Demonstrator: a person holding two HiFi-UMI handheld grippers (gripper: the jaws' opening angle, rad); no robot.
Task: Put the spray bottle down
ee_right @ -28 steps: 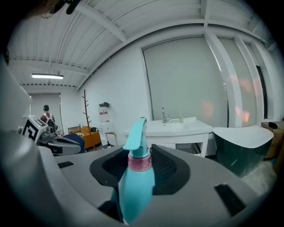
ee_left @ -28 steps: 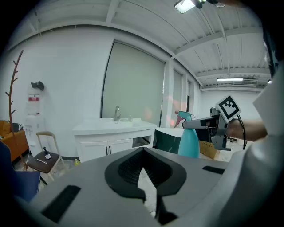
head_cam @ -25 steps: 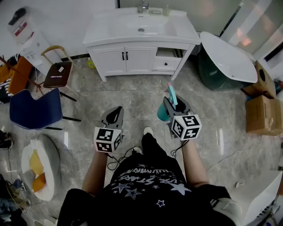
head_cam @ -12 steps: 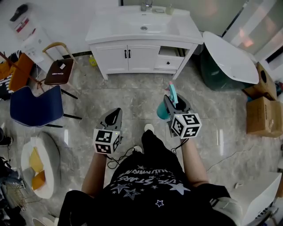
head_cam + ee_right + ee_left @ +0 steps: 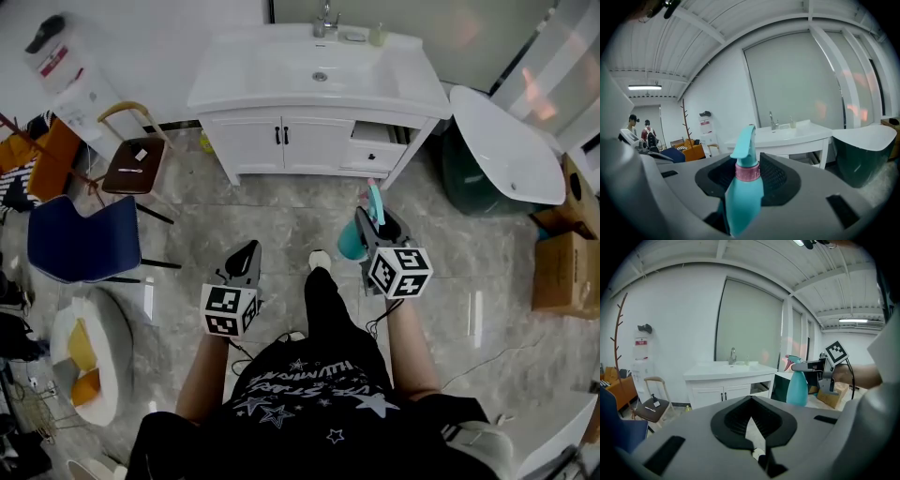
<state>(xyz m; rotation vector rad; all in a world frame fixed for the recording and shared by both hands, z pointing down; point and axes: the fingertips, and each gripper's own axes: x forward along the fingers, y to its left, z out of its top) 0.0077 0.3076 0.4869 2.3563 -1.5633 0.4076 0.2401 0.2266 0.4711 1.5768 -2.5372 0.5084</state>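
- Head view: the right gripper [image 5: 380, 228] is clamped on the teal spray bottle [image 5: 352, 243], which is held off the floor in front of the white vanity's [image 5: 253, 75] open-drawer end. The jaws partly hide the bottle. The shirt print [image 5: 300, 373] is too warped to read.
- Left gripper view: the left gripper [image 5: 751, 401] points at the vanity, its jaws closed on nothing. The red wall label [image 5: 641, 341] left of the vanity is illegible.
- Right gripper view: the bottle stands upright between the pads, with its pink collar [image 5: 746, 171] level with them and its nozzle toward the vanity. Its base is cut off.
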